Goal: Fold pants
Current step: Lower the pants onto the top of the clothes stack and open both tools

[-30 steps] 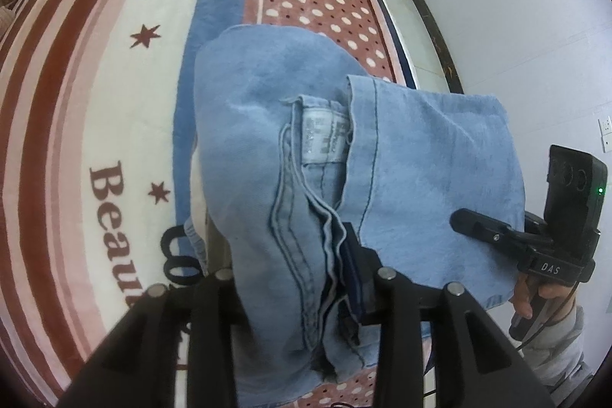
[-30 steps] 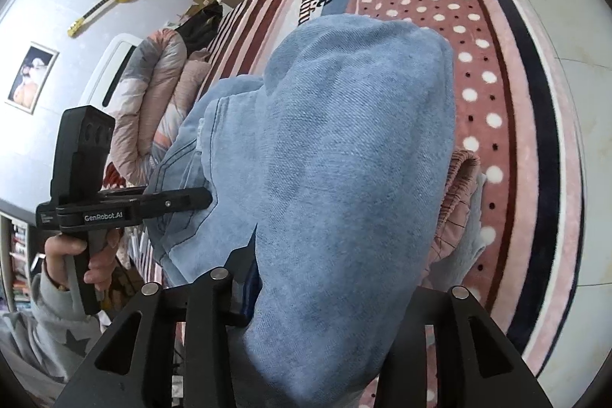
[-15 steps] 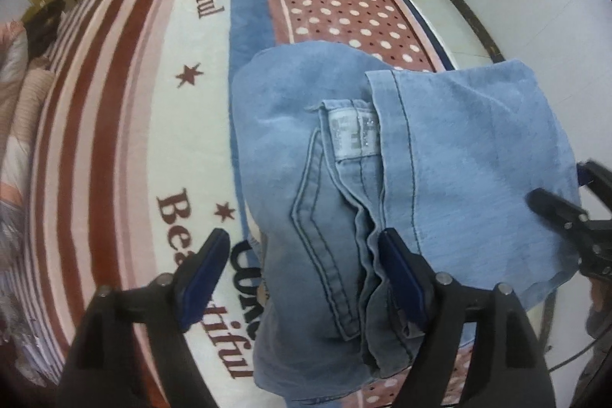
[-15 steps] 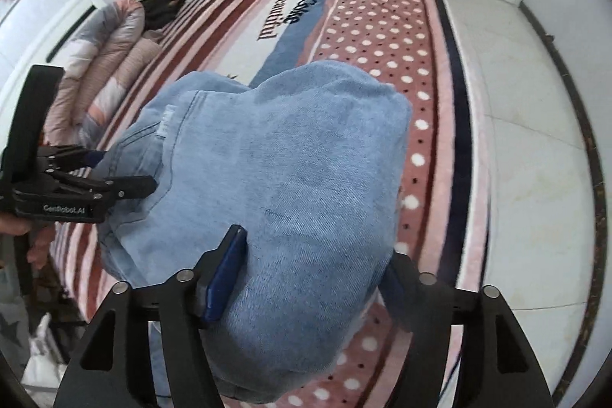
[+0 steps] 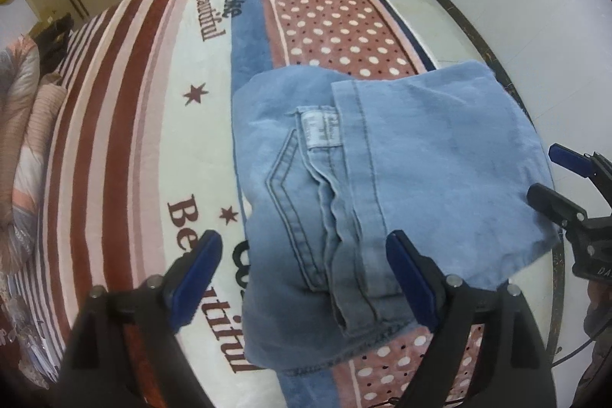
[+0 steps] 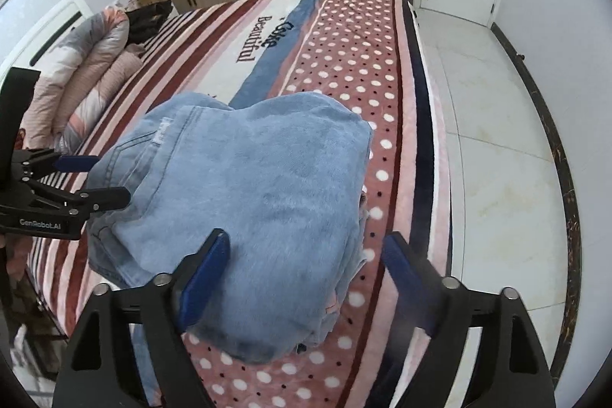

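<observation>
The light blue denim pants [image 5: 382,178] lie folded in a compact stack on the bed blanket; they also show in the right wrist view [image 6: 248,186]. A white label and back pocket stitching face up. My left gripper [image 5: 306,274] is open and empty, above the near edge of the stack. My right gripper [image 6: 306,274] is open and empty, over the stack's near right corner. Each gripper appears in the other's view, the right one [image 5: 554,178] and the left one [image 6: 91,178], both with jaws apart beside the pants.
The bed blanket [image 5: 134,140] has red and white stripes, a blue band and a polka-dot band [image 6: 363,64]. A rolled quilt [image 6: 88,71] lies at the bed's head. White tiled floor [image 6: 497,140] runs along the bed's right side. Wardrobes and a door stand behind.
Both grippers opened, let go of the pants and drew back and up. The folded pants now rest on the bed.
</observation>
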`<action>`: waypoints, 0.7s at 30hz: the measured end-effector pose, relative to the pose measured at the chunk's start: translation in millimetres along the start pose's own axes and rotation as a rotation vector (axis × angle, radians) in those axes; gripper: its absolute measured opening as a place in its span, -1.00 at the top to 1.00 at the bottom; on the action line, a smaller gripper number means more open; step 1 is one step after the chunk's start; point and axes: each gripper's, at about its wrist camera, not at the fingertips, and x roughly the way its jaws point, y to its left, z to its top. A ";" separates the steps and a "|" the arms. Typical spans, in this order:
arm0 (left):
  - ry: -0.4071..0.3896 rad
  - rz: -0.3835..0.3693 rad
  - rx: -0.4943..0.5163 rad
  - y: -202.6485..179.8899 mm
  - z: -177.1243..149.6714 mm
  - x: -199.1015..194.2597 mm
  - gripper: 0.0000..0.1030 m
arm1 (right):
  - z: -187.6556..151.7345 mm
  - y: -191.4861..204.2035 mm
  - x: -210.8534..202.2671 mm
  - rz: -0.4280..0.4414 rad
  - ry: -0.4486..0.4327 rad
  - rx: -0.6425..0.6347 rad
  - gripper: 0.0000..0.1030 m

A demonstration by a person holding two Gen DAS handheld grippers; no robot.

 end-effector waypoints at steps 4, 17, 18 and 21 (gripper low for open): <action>-0.038 0.012 0.017 -4.3 -8.4 -15.4 -0.66 | -6.2 3.4 -12.8 -0.003 -0.037 0.011 -0.64; 0.041 -0.058 -0.037 10.2 -35.8 13.6 -0.68 | -29.8 -11.7 7.3 -0.019 0.043 0.091 -0.75; 0.057 -0.069 -0.043 10.1 -41.5 20.0 -0.68 | -35.8 -13.3 10.0 -0.020 0.055 0.094 -0.77; 0.080 -0.078 -0.048 7.0 -55.6 30.4 -0.68 | -53.1 -15.2 16.7 -0.010 0.082 0.102 -0.84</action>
